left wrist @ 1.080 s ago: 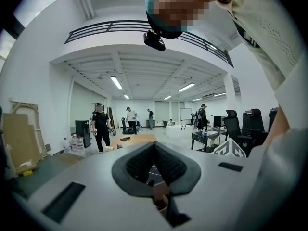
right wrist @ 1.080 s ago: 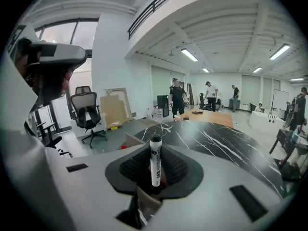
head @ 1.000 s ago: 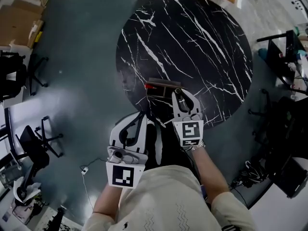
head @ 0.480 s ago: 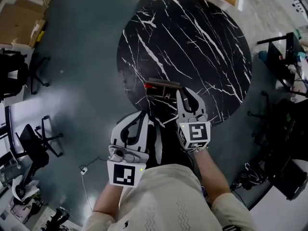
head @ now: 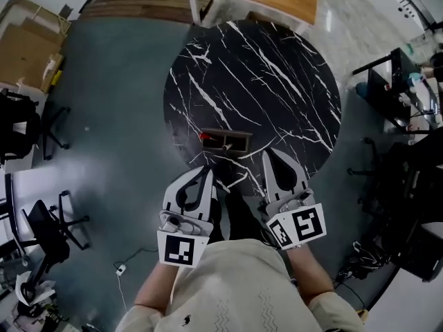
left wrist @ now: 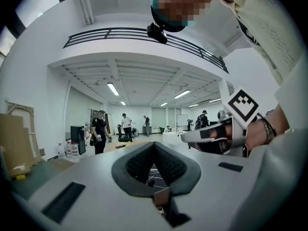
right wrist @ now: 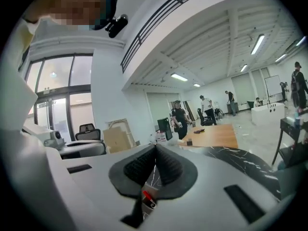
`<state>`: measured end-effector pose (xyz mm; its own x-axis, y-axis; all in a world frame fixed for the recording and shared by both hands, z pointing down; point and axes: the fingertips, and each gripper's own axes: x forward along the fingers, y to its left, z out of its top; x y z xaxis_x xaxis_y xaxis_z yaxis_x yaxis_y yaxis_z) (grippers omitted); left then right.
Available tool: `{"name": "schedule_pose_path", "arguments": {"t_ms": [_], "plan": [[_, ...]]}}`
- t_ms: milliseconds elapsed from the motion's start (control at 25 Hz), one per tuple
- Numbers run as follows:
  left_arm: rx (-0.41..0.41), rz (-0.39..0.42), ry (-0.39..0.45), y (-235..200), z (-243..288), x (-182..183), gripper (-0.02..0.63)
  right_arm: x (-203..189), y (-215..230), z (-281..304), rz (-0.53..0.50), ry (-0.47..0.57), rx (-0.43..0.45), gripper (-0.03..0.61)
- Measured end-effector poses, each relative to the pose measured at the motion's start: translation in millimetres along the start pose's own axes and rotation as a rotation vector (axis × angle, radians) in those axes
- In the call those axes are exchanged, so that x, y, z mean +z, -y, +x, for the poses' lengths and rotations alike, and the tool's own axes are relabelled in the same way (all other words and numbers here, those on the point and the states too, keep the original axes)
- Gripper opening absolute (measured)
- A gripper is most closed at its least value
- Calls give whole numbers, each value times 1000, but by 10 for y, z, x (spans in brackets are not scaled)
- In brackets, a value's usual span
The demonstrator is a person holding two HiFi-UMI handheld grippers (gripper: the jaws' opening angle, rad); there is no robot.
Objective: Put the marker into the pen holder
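No words, brand names or numbers can be read in any view. The only signs are black-and-white square code patterns on the gripper cubes. The left cube [head: 176,250], on the left gripper [head: 206,171], shows one such pattern on the face turned up to the head camera. The right cube [head: 299,225], on the right gripper [head: 268,155], shows two, on adjoining faces. The left gripper view catches one more face of the right cube, also with a block pattern. These are blocks, not letters or digits. Any print elsewhere is too small to make out.
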<state>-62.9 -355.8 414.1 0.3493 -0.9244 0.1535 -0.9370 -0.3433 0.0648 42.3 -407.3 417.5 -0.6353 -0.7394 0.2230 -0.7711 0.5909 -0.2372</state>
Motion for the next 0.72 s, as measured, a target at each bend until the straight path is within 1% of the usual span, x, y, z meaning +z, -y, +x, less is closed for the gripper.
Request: {"name": "schedule_pose_path", "arguments": {"t_ms": [120,240,480,640,720], "plan": [[-1,2,25,40,-84,115,11,278,-169,-235,-61,37,-3,17],[-1,-4,49,87,-171,201,11,367,-279,-438,-100,47,-20,17],[-2,-10,77,140,-371,248,11,283,-374,-666,-89,40,-46,17],[5,-32,89,156,-416,256,11,239,-370,-713,-72,32,-64,17],[-1,-31,90,175,-423,263,11,252,-387,-719,-75,34,-63,17]]}}
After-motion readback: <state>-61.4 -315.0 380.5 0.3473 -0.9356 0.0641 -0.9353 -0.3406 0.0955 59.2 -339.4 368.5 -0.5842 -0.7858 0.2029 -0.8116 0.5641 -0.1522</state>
